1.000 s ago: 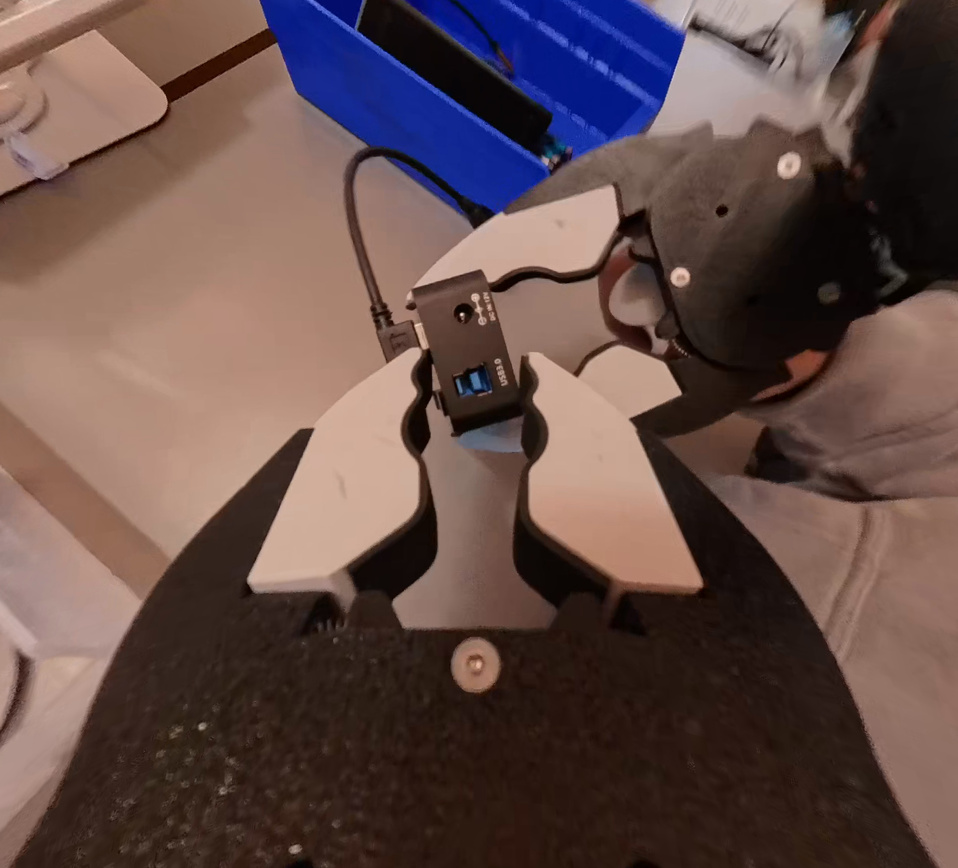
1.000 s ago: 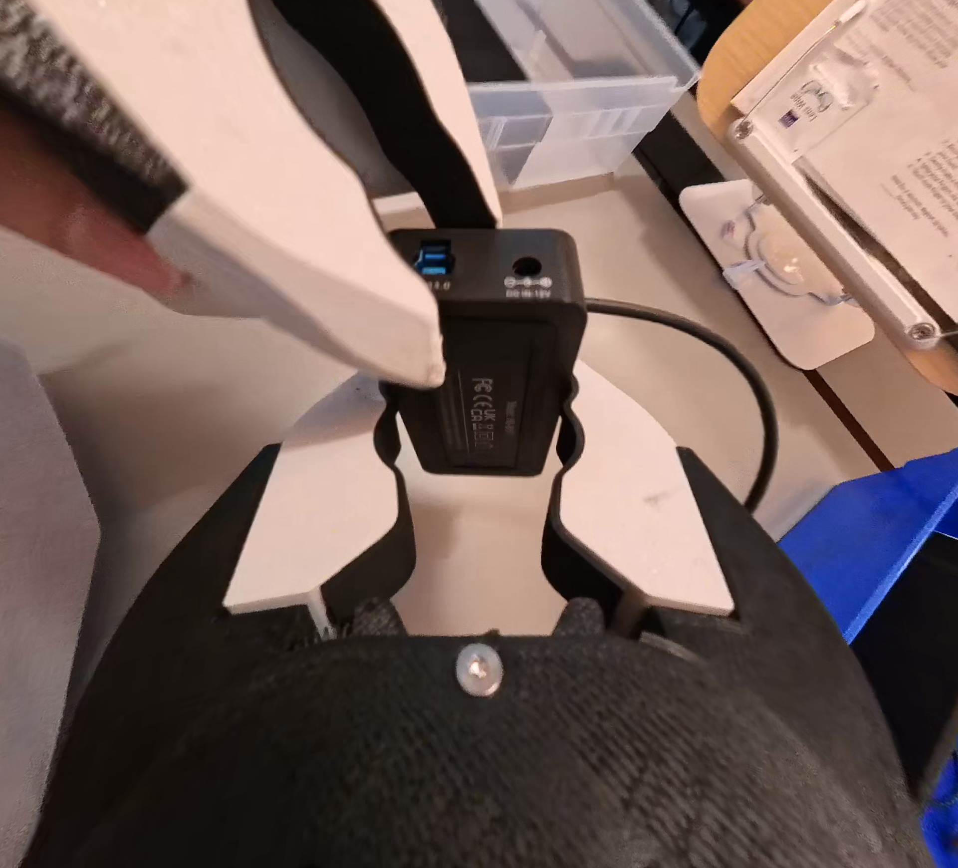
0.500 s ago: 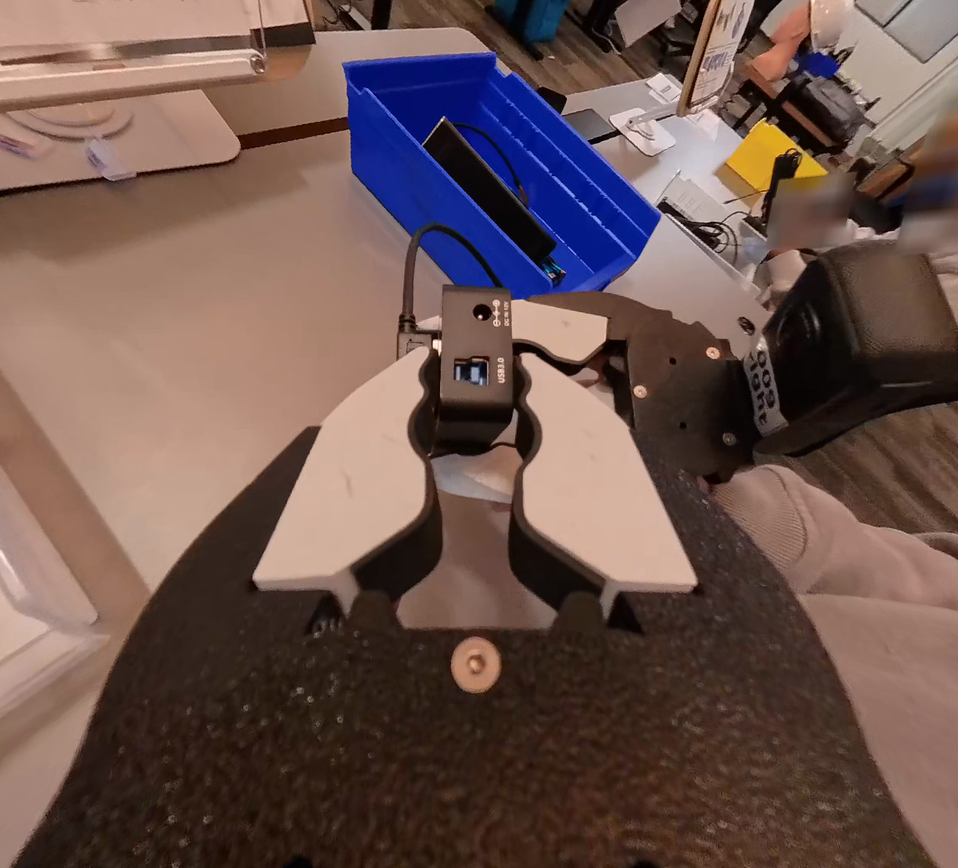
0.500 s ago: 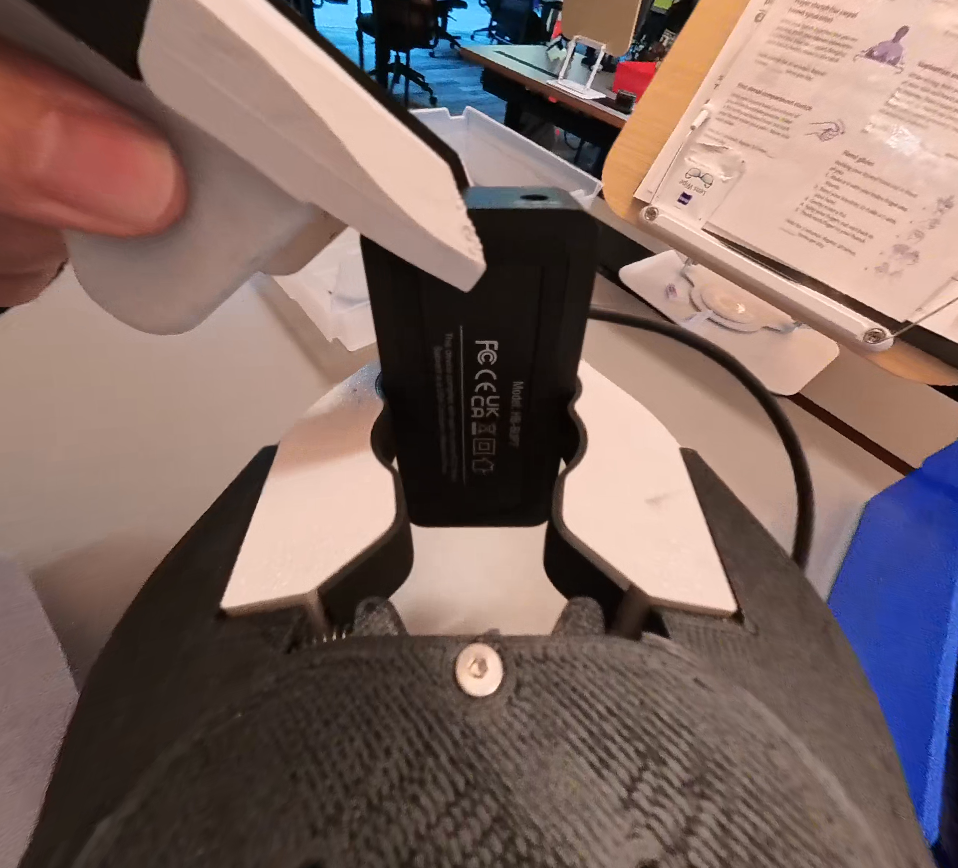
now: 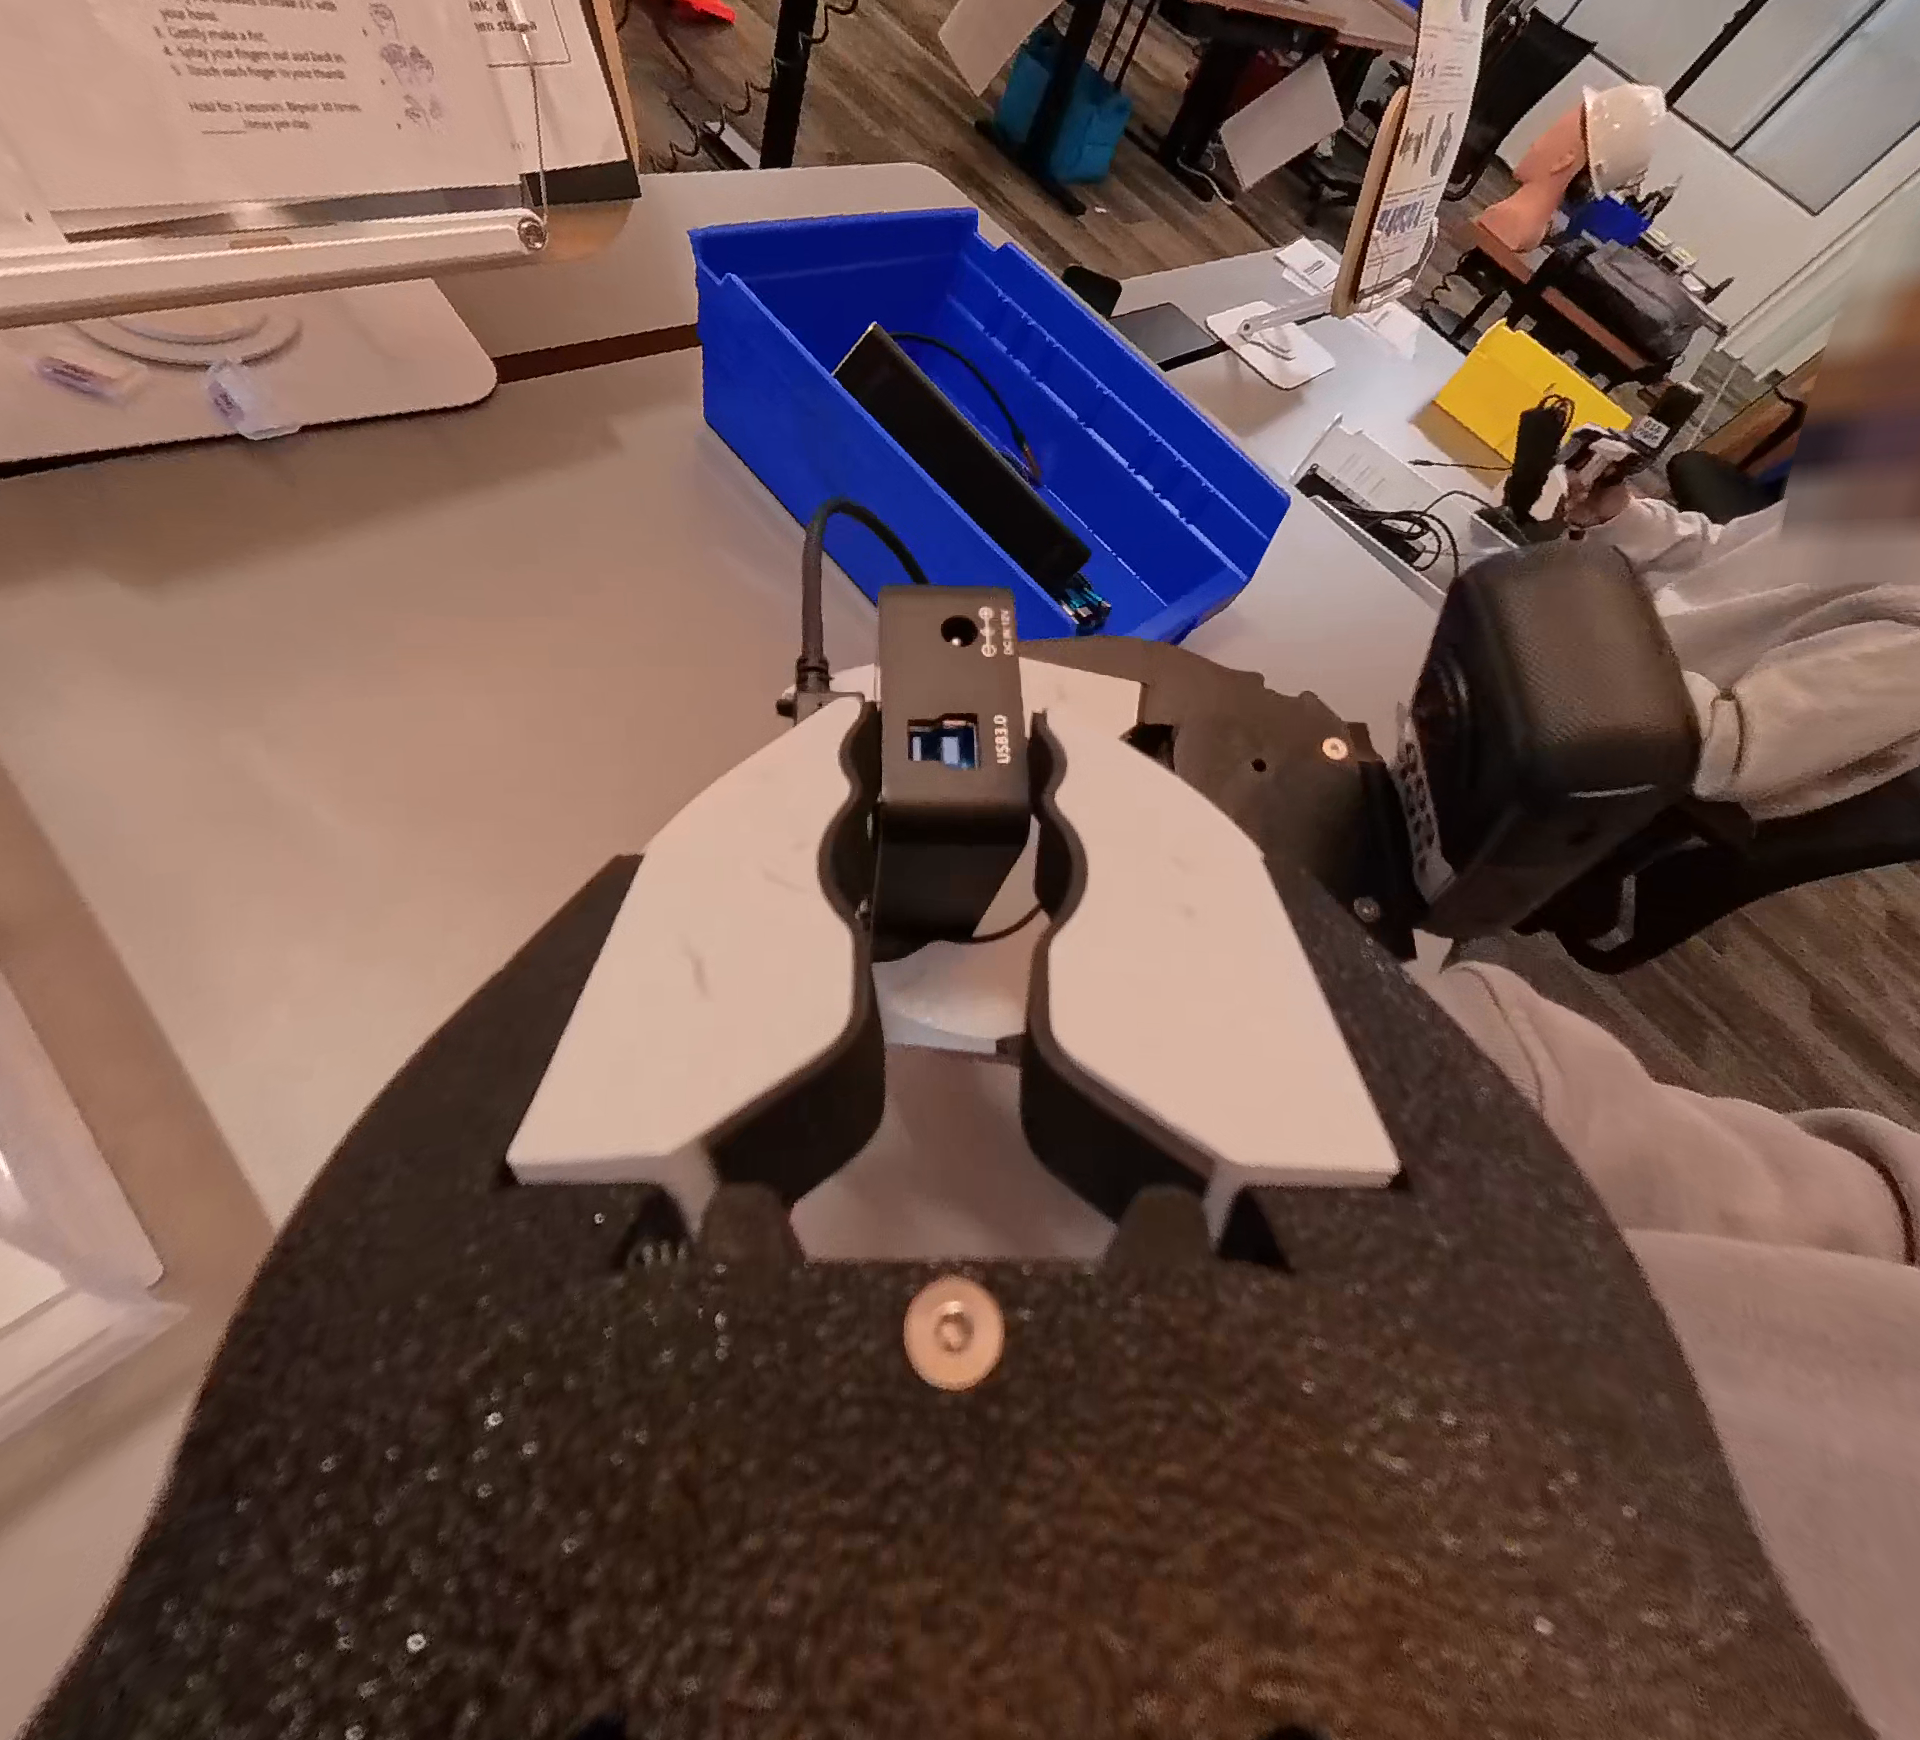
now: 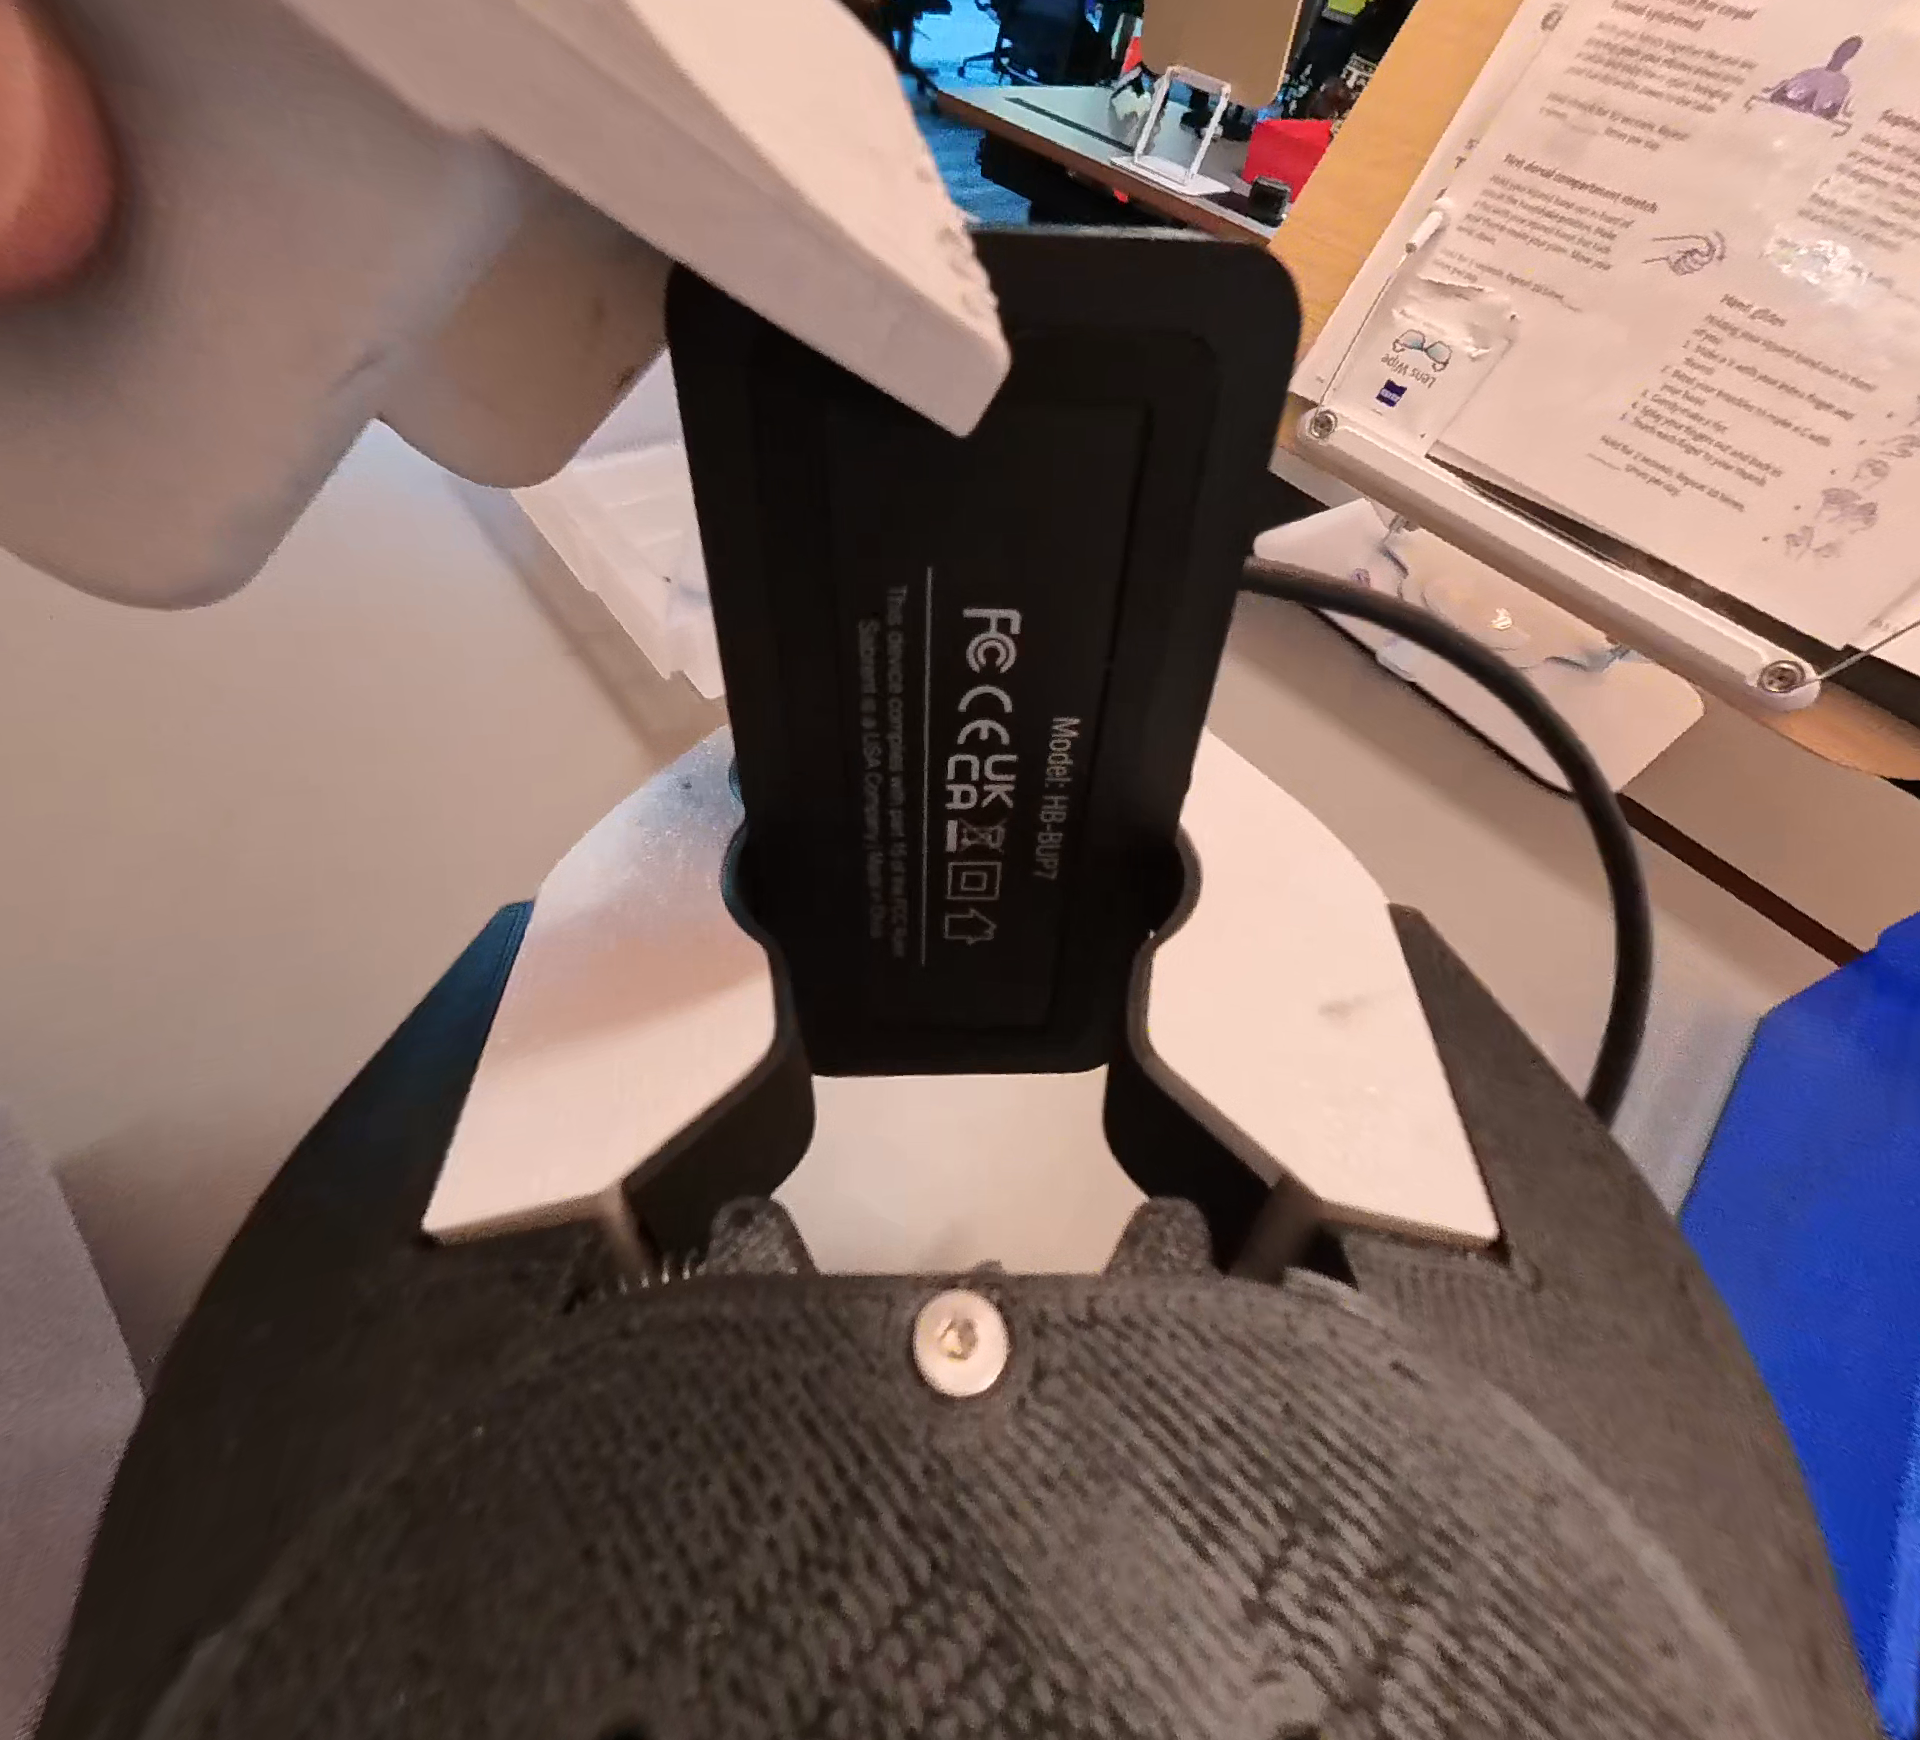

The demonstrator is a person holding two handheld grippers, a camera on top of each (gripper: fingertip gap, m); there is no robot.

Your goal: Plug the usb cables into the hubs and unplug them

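Both grippers pinch one black hub, held above the table. The left gripper clamps its end face, where the left wrist view shows a blue port. The right gripper clamps the sides; its view alone shows the printed back. A cable loops off. Behind sits a blue bin.

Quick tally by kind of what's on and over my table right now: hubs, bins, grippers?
USB hubs: 2, one held, one in the bin
Blue bin: 1
Hand-held grippers: 2, left and right, both shut on the held hub
Black cable: 1
Total: 6
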